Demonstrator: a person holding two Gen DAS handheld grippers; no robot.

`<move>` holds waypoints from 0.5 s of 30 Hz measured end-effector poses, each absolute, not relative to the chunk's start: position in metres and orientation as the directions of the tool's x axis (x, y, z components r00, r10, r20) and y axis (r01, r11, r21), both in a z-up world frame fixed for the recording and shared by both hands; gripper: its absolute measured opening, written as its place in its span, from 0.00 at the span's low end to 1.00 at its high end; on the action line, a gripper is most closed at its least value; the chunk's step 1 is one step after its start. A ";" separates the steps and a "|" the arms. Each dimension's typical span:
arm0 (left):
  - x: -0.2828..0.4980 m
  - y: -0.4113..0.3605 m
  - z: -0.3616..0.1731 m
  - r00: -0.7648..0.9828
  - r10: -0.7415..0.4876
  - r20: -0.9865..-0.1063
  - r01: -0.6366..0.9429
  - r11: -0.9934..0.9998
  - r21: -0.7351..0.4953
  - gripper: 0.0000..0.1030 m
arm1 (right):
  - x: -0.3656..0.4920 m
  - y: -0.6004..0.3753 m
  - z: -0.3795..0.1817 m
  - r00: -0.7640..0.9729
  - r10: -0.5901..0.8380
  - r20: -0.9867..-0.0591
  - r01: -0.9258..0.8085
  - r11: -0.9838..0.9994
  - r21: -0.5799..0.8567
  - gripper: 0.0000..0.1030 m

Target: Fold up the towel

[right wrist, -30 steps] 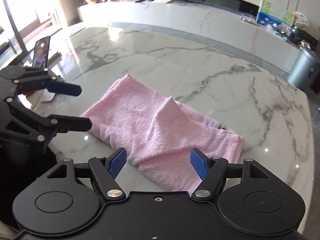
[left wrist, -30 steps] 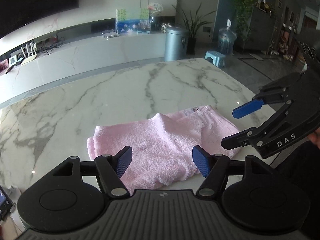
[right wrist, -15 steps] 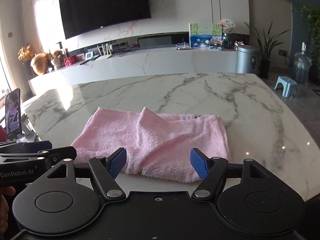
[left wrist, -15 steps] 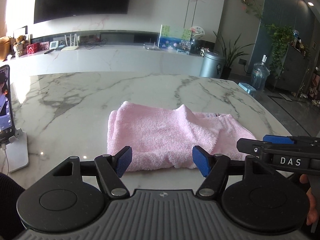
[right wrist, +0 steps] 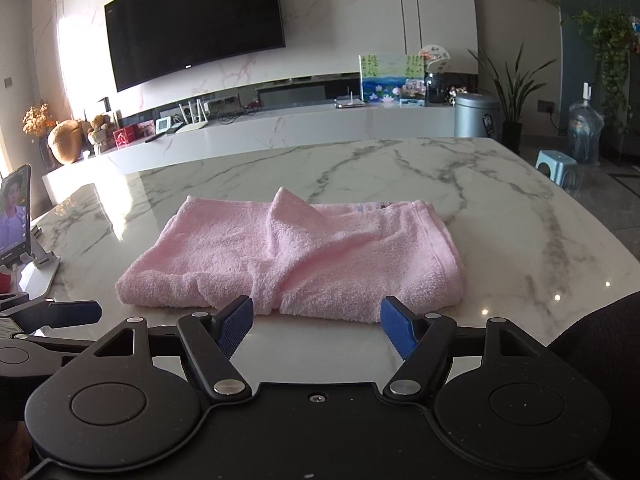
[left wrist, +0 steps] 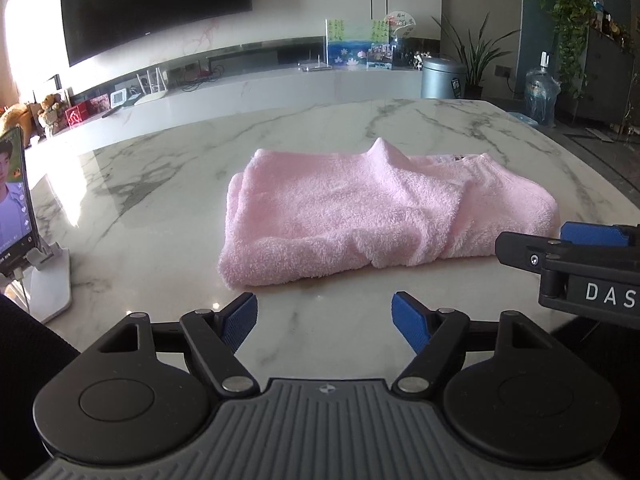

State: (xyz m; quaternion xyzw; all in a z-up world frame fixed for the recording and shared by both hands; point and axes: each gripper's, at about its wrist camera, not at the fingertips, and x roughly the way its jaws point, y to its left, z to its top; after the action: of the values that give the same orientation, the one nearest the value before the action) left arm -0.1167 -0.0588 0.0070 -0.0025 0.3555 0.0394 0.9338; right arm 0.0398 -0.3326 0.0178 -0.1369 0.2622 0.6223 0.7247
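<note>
- Right now your pink towel (left wrist: 372, 212) lies loosely folded on the marble table (left wrist: 160, 184), a little back from the near edge, with a small peak of cloth standing up along its far side.
- Your left gripper (left wrist: 324, 320) sits over the near edge, short of the towel's near left corner; its jaws have just been opening, they stand apart, and only bare table shows between them.
- Your right gripper (right wrist: 316, 322) is just in front of the towel's near edge, toward the right half; the blue pads (right wrist: 236, 326) stand apart, with the towel's hem showing in the gap beyond them, and nothing is pinched.
- Seen from the left wrist, the right gripper's fingers reach in from the right side, close beside the towel's near right corner; you cannot tell whether they touch it.
- Off by the table's left edge a phone on a white stand (left wrist: 16, 208) is well apart from the towel.
</note>
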 end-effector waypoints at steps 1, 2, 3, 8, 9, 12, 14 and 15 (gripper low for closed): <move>-0.117 -0.058 0.006 0.743 0.082 -0.665 -0.079 0.996 0.034 0.71 | 0.041 -0.332 0.016 0.084 0.826 -0.557 -0.972 0.190 0.136 0.67; -0.117 -0.058 0.006 0.742 0.096 -0.664 -0.085 0.995 0.050 0.71 | 0.042 -0.331 0.015 0.080 0.822 -0.564 -0.971 0.192 0.143 0.67; -0.117 -0.058 0.005 0.741 0.102 -0.663 -0.088 0.995 0.055 0.71 | 0.042 -0.331 0.014 0.079 0.822 -0.564 -0.970 0.193 0.146 0.67; -0.115 -0.059 0.005 0.741 0.103 -0.664 -0.086 0.995 0.058 0.71 | 0.039 -0.334 0.011 0.085 0.826 -0.558 -0.976 0.182 0.121 0.67; -0.115 -0.059 0.004 0.740 0.099 -0.665 -0.083 0.995 0.056 0.71 | 0.038 -0.334 0.010 0.094 0.827 -0.555 -0.977 0.184 0.109 0.67; -0.117 -0.059 0.006 0.747 0.082 -0.659 -0.070 0.997 0.045 0.71 | 0.038 -0.336 0.010 0.102 0.829 -0.550 -0.975 0.192 0.108 0.67; -0.116 -0.058 0.007 0.745 0.064 -0.664 -0.064 0.998 0.025 0.71 | 0.040 -0.337 0.011 0.100 0.836 -0.540 -0.973 0.195 0.123 0.67; -0.116 -0.057 0.007 0.743 0.055 -0.667 -0.061 0.998 0.014 0.71 | 0.041 -0.337 0.012 0.097 0.838 -0.538 -0.971 0.198 0.133 0.67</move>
State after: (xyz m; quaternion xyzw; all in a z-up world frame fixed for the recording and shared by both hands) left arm -0.1162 -0.0566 0.0070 -0.0043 0.3568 0.0313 0.9336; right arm 0.0408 -0.3373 0.0120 -0.1291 0.2589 0.6201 0.7293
